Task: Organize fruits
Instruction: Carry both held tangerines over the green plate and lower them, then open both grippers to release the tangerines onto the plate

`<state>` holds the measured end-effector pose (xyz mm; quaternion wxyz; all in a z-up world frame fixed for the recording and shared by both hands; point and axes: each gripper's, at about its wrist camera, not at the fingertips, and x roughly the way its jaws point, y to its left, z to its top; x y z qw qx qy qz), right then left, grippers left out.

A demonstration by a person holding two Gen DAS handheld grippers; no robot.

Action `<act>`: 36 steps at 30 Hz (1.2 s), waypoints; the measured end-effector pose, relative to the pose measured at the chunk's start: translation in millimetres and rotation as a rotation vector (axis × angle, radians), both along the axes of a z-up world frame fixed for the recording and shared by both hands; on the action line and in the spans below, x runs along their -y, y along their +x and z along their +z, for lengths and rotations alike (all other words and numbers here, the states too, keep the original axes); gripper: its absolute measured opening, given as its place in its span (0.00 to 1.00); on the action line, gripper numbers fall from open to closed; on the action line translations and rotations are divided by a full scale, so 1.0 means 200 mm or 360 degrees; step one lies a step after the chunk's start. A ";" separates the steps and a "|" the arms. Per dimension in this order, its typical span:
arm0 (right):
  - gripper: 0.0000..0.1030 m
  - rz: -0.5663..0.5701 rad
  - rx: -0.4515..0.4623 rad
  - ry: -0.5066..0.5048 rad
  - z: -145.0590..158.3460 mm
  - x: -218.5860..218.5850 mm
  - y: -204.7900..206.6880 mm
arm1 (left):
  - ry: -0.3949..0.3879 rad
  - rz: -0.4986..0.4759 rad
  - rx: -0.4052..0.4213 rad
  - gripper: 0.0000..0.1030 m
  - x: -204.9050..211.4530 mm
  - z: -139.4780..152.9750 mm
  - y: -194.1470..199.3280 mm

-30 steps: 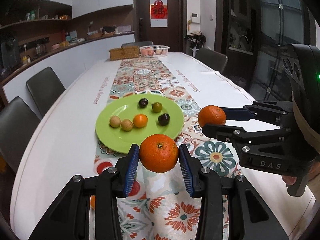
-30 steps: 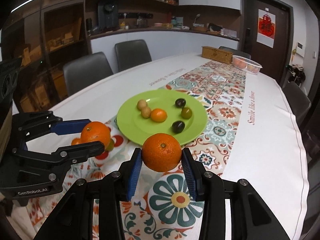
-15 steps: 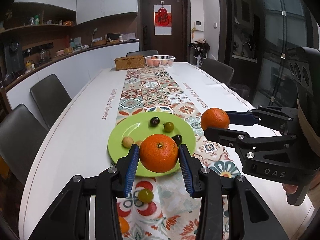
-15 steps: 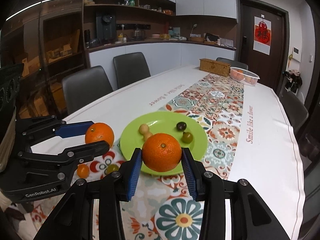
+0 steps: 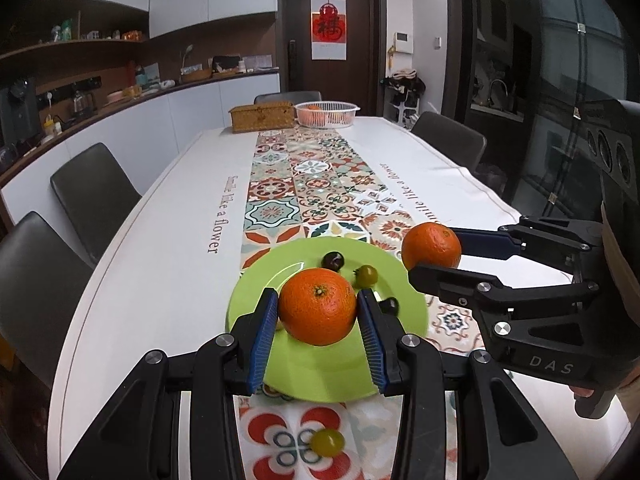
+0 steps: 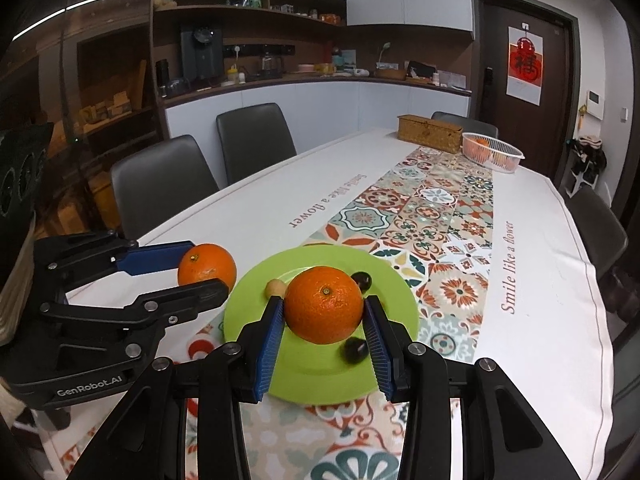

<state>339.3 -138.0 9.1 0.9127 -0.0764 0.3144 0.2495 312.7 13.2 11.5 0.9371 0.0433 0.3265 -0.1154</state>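
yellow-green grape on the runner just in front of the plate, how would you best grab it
The grape lies loose on the table runner, apart from the green plate. Being small and round, it's probably best pinched across its middle from straight above. Both grippers already hold oranges, so left gripper or right gripper must unload first.

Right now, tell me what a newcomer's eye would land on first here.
Two oranges, each clamped in a gripper: the left gripper holds the left orange, the right gripper holds the right orange, both above the green plate. Next, the patterned runner down the white table.
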 end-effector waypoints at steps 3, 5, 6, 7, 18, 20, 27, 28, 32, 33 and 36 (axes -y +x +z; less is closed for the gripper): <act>0.40 -0.0009 -0.0024 -0.0018 -0.03 -0.02 0.07 | -0.0001 0.0003 -0.0035 0.39 -0.02 -0.03 0.07; 0.40 -0.0011 -0.0042 -0.0027 -0.05 -0.03 0.11 | -0.0001 -0.0002 -0.0065 0.39 -0.03 -0.07 0.13; 0.40 -0.0016 -0.0052 -0.0034 -0.06 -0.03 0.13 | -0.0001 -0.0005 -0.0076 0.39 -0.03 -0.08 0.15; 0.40 -0.0016 -0.0062 -0.0042 -0.08 -0.04 0.16 | 0.0000 -0.0009 -0.0086 0.39 -0.03 -0.09 0.18; 0.40 -0.0014 -0.0179 -0.0111 -0.24 -0.09 0.39 | 0.0019 -0.0087 -0.0206 0.39 -0.06 -0.26 0.44; 0.40 -0.0014 -0.0197 -0.0122 -0.27 -0.09 0.42 | 0.0015 -0.0105 -0.0236 0.39 -0.06 -0.29 0.47; 0.40 -0.0026 -0.0248 -0.0123 -0.33 -0.09 0.47 | 0.0024 -0.0119 -0.0284 0.39 -0.05 -0.35 0.54; 0.40 -0.0029 -0.0250 -0.0118 -0.33 -0.09 0.47 | 0.0027 -0.0119 -0.0287 0.39 -0.05 -0.35 0.54; 0.41 -0.0041 -0.0251 -0.0115 -0.34 -0.09 0.47 | 0.0049 -0.0108 -0.0258 0.49 -0.05 -0.33 0.52; 0.42 -0.0043 -0.0243 -0.0111 -0.34 -0.09 0.46 | 0.0054 -0.0102 -0.0249 0.50 -0.05 -0.33 0.51; 0.43 -0.0062 -0.0211 -0.0106 -0.32 -0.07 0.43 | 0.0053 -0.0080 -0.0243 0.50 -0.06 -0.31 0.47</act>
